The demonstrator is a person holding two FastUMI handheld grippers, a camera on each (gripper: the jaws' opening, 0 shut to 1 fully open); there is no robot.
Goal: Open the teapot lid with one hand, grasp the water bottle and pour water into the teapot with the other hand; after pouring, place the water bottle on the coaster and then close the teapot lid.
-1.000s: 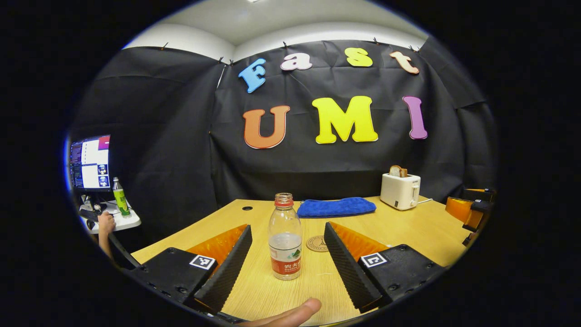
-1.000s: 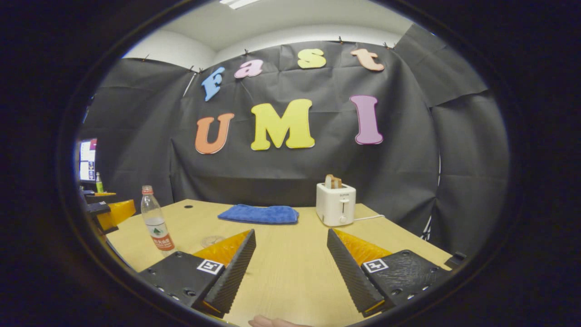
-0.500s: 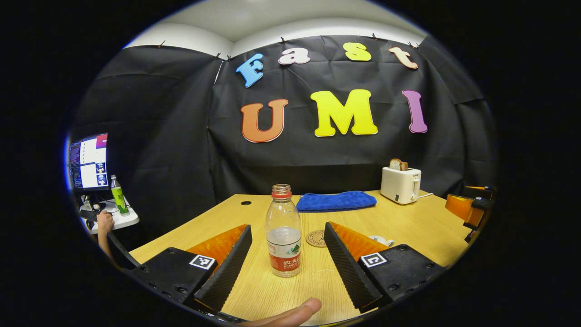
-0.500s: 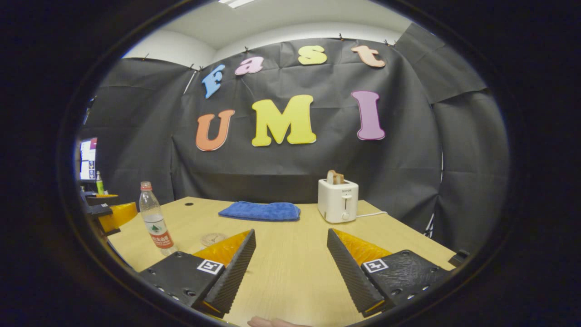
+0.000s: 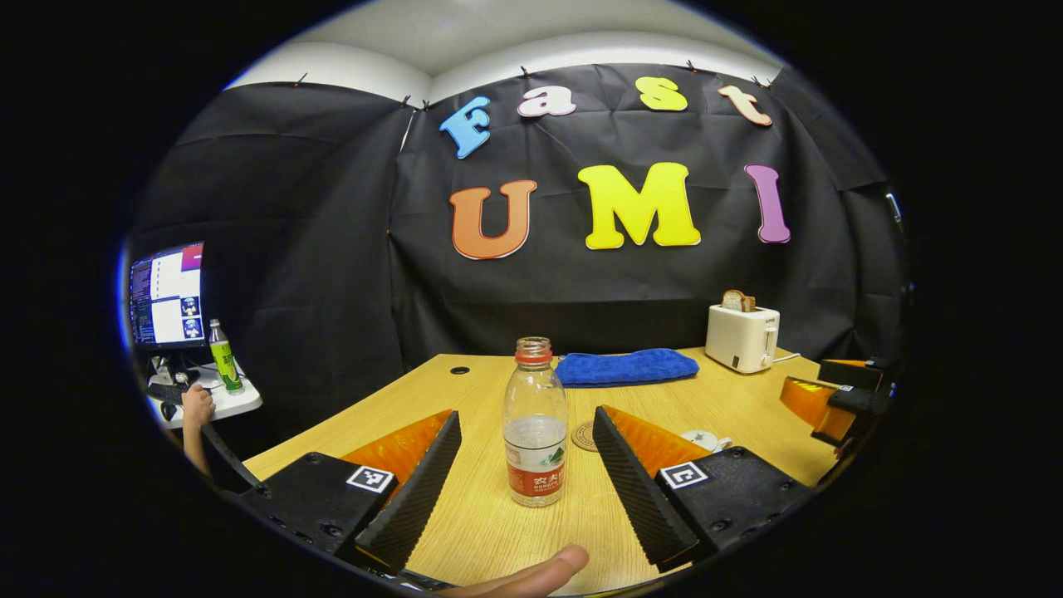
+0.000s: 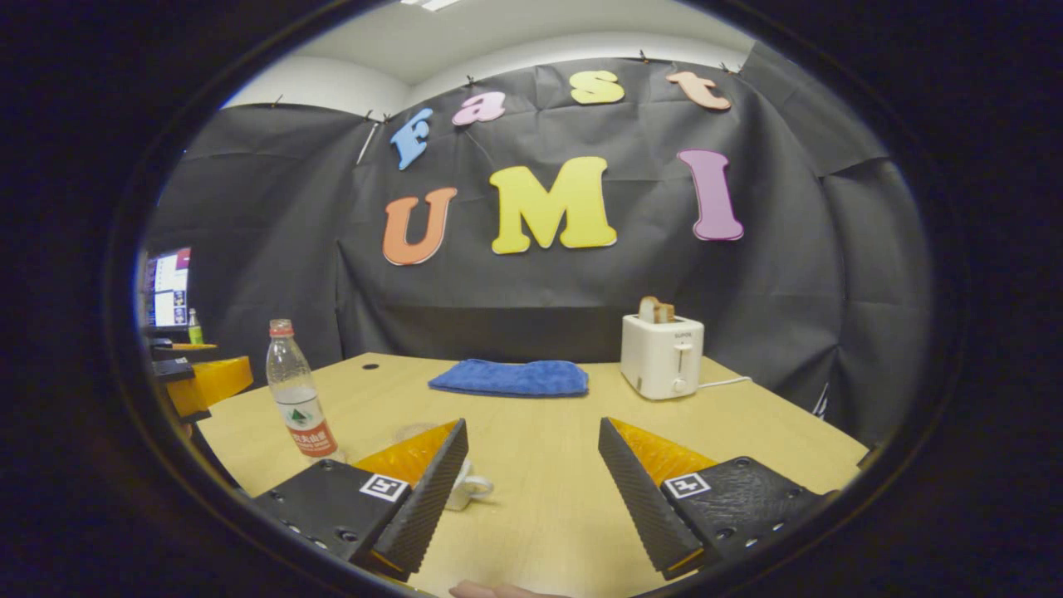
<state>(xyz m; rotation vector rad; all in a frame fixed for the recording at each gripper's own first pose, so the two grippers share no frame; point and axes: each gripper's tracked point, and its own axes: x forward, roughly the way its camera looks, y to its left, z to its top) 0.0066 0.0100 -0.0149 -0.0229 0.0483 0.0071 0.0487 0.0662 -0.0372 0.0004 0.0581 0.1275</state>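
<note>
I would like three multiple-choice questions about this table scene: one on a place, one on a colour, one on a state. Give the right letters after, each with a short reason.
1. Where does the water bottle stand in the left gripper view?
A. On the blue cloth
B. On the table, ahead of the gap between the left tongs' fingers
C. On top of the toaster

2. What colour is the cloth lying on the table?
A. Blue
B. Green
C. White

3. In what state are the left tongs?
A. Shut on the bottle
B. Shut on nothing
C. Open

Answers:
1 B, the bottle stands upright on the wood beyond the two fingers.
2 A, the folded cloth beside the toaster is blue.
3 C, the fingers stand wide apart and touch nothing.
</note>
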